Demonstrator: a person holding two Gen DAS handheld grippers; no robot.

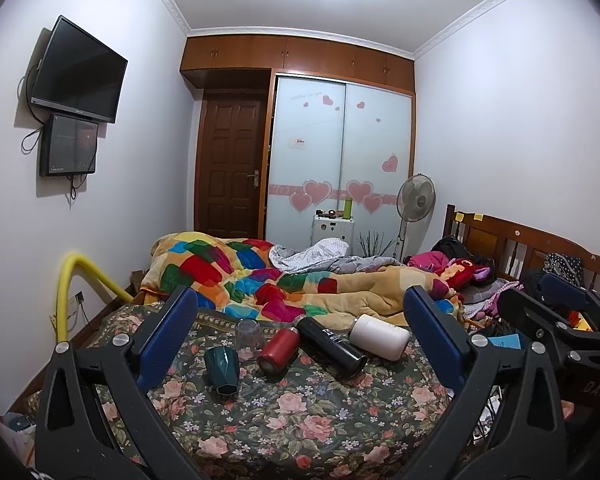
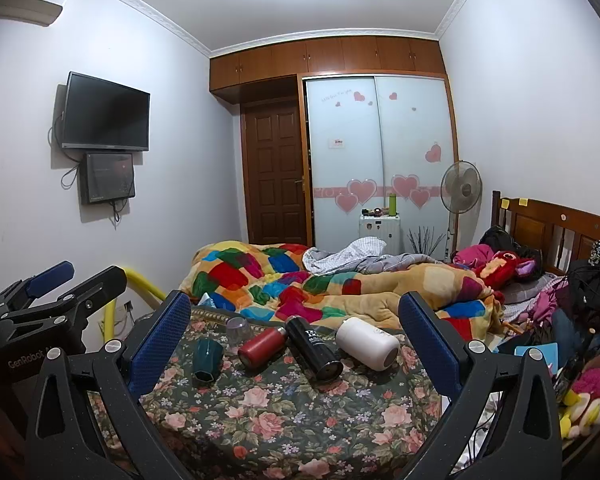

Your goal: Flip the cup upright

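On the floral bedsheet [image 1: 300,420] a dark green faceted cup [image 1: 221,370] [image 2: 207,363] stands mouth down. Behind it a clear glass [image 1: 247,334] [image 2: 239,330] also stands upside down. A red bottle [image 1: 278,350] [image 2: 262,347], a black bottle [image 1: 332,346] [image 2: 314,348] and a white bottle [image 1: 378,336] [image 2: 367,343] lie on their sides. My left gripper [image 1: 300,320] is open and empty, held back from the cups. My right gripper [image 2: 296,320] is open and empty, likewise short of them. Each gripper shows at the edge of the other's view.
A patchwork quilt [image 1: 260,276] is heaped behind the cups. Clothes and toys [image 2: 572,320] pile at the right by the wooden headboard [image 2: 560,228]. A yellow padded rail [image 1: 66,292] stands at the bed's left edge. A fan [image 1: 416,200] and wardrobe are beyond.
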